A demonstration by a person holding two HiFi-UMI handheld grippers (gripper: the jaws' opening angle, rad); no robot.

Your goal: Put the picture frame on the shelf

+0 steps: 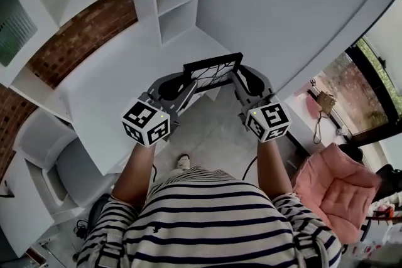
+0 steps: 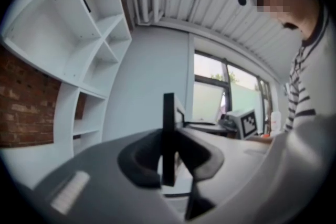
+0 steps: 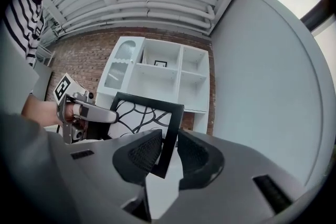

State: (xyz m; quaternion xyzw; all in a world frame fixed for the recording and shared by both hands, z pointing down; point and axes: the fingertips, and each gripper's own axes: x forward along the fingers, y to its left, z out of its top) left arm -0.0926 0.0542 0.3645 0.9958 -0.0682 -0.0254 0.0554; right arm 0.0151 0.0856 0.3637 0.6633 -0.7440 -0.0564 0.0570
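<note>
I hold a black picture frame (image 1: 212,68) with a white and black swirl print between both grippers, above the front edge of a white desk (image 1: 119,97). My left gripper (image 1: 187,86) is shut on the frame's left edge. That edge shows end-on as a black bar (image 2: 168,134) between the pads. My right gripper (image 1: 239,80) is shut on the frame's right edge (image 3: 169,139), and the print (image 3: 137,117) faces this camera. The white shelf unit (image 1: 176,3) stands beyond the desk, with open compartments (image 3: 176,78) ahead.
A small framed picture (image 3: 160,64) stands in an upper shelf compartment. A brick wall (image 1: 81,31) lies behind the shelves and a tall grey panel (image 1: 289,3) to their right. A grey chair (image 1: 69,166) is at the left and a pink cushion (image 1: 336,182) at the right.
</note>
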